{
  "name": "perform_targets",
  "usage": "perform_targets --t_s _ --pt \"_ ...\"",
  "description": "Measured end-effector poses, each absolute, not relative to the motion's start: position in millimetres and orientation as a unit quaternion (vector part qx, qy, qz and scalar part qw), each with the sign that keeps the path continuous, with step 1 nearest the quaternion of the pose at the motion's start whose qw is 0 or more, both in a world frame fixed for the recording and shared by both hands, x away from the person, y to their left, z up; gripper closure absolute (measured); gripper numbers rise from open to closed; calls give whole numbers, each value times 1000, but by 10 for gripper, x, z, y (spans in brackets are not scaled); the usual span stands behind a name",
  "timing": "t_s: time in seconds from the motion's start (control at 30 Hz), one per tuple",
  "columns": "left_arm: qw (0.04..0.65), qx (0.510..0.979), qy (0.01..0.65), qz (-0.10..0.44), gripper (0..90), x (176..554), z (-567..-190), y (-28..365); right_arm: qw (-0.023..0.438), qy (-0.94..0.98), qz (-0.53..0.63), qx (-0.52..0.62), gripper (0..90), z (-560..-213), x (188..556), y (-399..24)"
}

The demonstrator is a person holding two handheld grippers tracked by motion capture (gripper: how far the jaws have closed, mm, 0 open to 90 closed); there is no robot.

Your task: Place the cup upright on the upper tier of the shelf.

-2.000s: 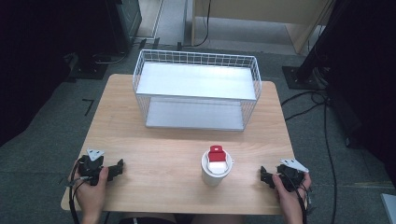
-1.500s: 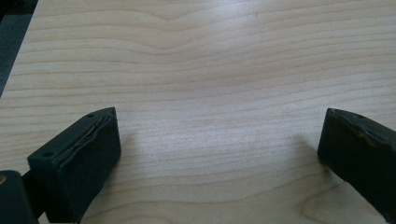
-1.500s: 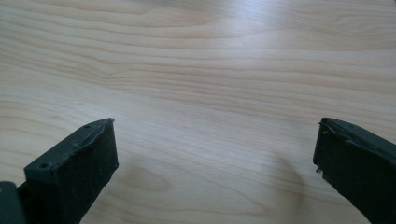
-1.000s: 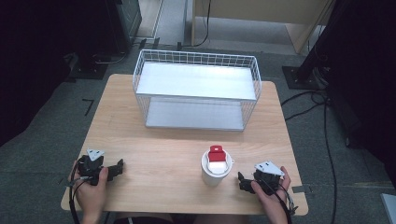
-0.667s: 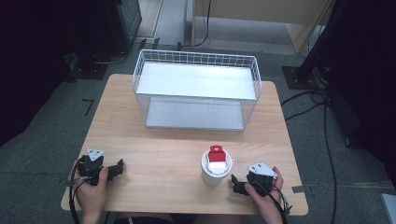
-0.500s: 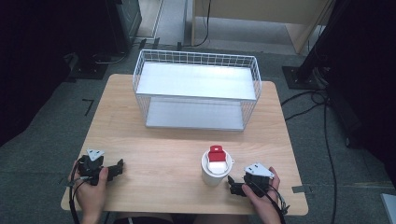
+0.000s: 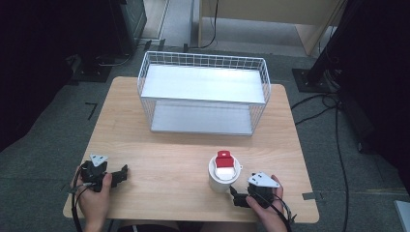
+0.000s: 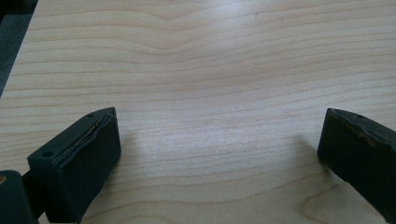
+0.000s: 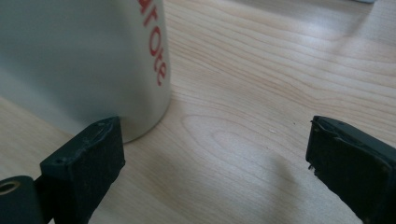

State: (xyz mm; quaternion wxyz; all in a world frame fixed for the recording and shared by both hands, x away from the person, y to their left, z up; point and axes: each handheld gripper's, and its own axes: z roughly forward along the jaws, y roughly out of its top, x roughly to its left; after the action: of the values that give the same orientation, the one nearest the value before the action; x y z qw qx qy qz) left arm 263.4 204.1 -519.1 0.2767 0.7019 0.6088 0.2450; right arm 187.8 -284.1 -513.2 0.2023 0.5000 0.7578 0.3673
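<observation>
A white cup stands upright on the light wooden tabletop, with red letters running up its curved side. The right hand-held gripper lies low over the wood, its two black jaws well apart; they have just been closing a little. One jaw sits right at the foot of the cup, so near that contact cannot be told. The other jaw is well clear of the cup, over bare wood. Between the jaws lies wood grain, not the cup's body.
</observation>
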Motion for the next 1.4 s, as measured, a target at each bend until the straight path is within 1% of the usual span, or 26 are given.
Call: perform_targets --t_s 0.17,0.4,0.67,0.83,1.0,1.03,1.07,1.1,1.13,1.3,1.4 --pt "277 702 609 245 0 2634 -5190 2041 205 763 374 486 45 -5096 1840 -2830" --pt "277 702 609 245 0 2634 -5191 2041 192 766 400 465 45 -5050 1808 -2803" --pt "276 702 609 245 0 2634 -5190 2041 164 761 436 451 21 -4999 1822 -2676" --pt "276 702 609 245 0 2634 -5190 2041 159 746 466 448 20 -4936 1840 -2629" --pt "277 702 609 245 0 2634 -5191 2041 168 727 490 451 14 -4871 1865 -2530" --pt "277 702 609 245 0 2634 -5191 2041 177 722 491 454 0 -4845 1876 -2480" --pt "277 702 609 245 0 2634 -5191 2041 177 722 491 454 0 -4845 1876 -2480" --pt "277 702 609 245 0 2634 -5191 2041 188 718 494 452 0 -4817 1885 -2431" --pt "277 702 609 245 0 2634 -5191 2041 188 718 494 452 0 -4817 1885 -2431" --pt "276 702 609 244 0 2633 -5189 2043 219 711 487 458 0 -4768 1919 -2308" --pt "276 702 609 244 0 2633 -5190 2043 227 706 489 459 0 -4757 1925 -2271"
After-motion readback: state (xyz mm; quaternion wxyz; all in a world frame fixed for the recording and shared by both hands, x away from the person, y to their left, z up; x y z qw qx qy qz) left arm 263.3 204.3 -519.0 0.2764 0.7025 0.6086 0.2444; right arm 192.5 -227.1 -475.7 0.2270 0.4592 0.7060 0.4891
